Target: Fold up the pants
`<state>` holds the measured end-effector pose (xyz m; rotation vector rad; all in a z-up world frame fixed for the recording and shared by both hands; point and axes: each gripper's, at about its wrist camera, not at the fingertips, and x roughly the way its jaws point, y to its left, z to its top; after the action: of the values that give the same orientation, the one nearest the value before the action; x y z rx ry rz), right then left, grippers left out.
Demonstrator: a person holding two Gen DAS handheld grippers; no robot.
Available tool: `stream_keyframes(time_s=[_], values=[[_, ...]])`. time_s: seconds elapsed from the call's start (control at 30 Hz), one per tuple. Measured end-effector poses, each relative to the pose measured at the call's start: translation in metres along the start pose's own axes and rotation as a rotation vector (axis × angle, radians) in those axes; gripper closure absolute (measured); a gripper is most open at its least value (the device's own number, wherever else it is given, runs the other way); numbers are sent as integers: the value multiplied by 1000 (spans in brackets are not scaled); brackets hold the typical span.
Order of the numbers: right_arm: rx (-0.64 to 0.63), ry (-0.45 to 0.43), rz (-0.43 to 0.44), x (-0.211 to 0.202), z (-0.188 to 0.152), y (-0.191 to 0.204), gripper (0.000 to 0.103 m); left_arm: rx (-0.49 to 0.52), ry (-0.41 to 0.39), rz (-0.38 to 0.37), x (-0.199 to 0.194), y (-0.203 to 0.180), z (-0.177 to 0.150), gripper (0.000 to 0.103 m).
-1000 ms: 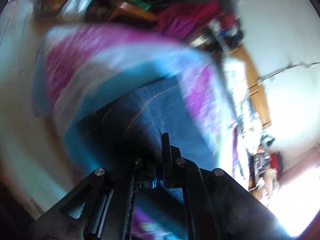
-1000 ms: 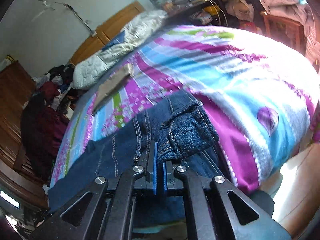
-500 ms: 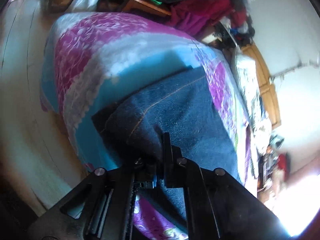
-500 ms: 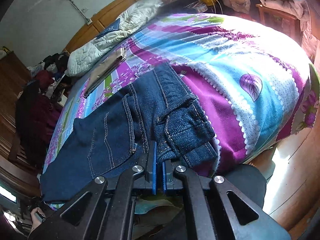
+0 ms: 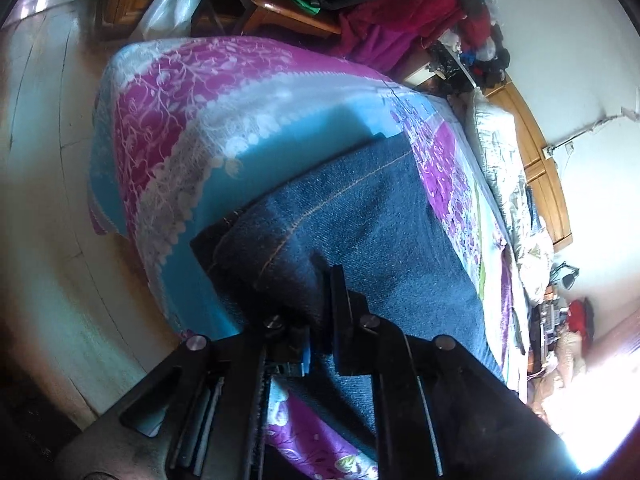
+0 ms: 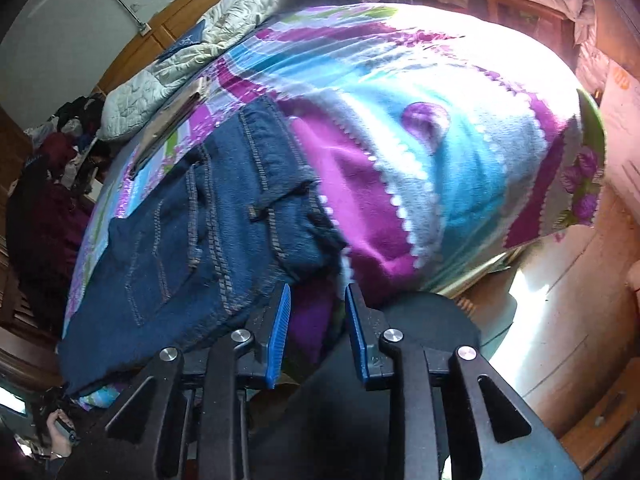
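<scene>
Dark blue jeans [image 6: 192,240] lie spread on a bed with a purple, blue and white patterned cover [image 6: 440,140]. Their waistband [image 6: 304,216] rests near the front edge of the bed. My right gripper [image 6: 314,308] is open just in front of the waistband, nothing between its blue pads [image 6: 280,320]. In the left wrist view the leg end of the jeans [image 5: 360,220] lies on the cover [image 5: 180,120], and my left gripper [image 5: 324,280] is shut on the denim near the hem.
A white quilt [image 6: 192,56] and a flat brown item [image 6: 176,116] lie at the head of the bed by a wooden headboard [image 6: 160,36]. Clothes are piled on a chair [image 5: 380,12]. Wooden floor [image 6: 560,300] surrounds the bed. A hand [image 6: 60,432] shows at bottom left.
My right gripper has opened and let go of the waistband, which now lies on the bed. The left gripper has lowered the leg end onto the cover, still holding it.
</scene>
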<state>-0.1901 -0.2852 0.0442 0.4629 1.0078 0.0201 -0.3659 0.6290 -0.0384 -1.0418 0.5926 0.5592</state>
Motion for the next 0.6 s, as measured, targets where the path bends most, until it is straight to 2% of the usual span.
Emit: stream_keyframes(time_s=[0.1,0.2,0.37,0.43,0.6], values=[[35,-59,-89,-16,8,-16,72,26,-23,23,-5,-1,1,88],[-7,-116,-89,-27,23,1,72,27,-46,44,-9,2,3,86],[-154,-121,15,-13,41,71,72,39,-80,91,-11,7,24,82],[-192,-111,70,-4,43,99,72,60,-83,133,-10,6,35,84],[-285,-57,171,12,29,157,72,78,-162,189,-27,16,56,84]])
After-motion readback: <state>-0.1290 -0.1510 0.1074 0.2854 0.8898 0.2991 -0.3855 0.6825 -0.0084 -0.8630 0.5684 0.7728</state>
